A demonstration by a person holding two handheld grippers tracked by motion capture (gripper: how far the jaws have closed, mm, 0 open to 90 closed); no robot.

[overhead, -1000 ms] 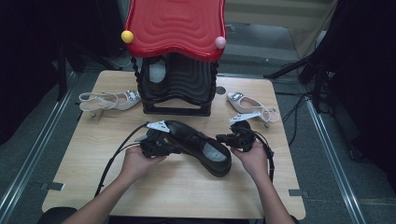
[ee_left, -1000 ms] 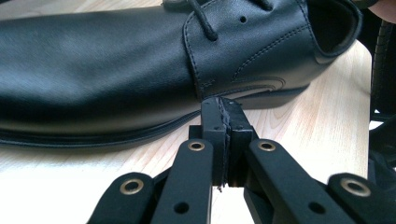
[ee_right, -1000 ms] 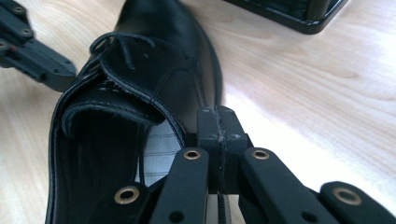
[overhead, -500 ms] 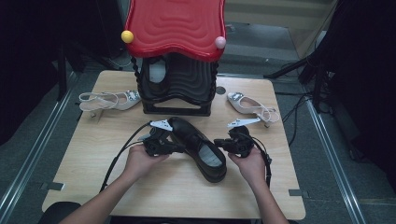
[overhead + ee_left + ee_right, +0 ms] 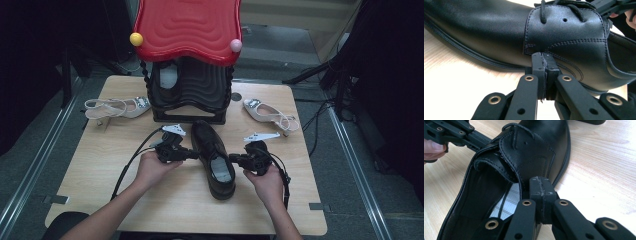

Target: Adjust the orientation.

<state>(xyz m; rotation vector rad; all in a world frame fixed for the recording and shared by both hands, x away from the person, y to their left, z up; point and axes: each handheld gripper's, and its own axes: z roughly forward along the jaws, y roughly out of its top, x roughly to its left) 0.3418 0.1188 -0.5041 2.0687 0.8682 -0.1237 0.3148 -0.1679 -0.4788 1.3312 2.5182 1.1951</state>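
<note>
Bracing a black shoe [image 5: 214, 156] between two grippers.
Lying mid-surface, toe toward 12 o'clock; left gripper [image 5: 192, 154] pressing at 9, right gripper [image 5: 233, 159] at 3, jaws pressed together on both.

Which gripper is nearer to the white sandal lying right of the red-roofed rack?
Right. The right gripper sits just below that white sandal; the left gripper is across the black shoe, farther away.
</note>
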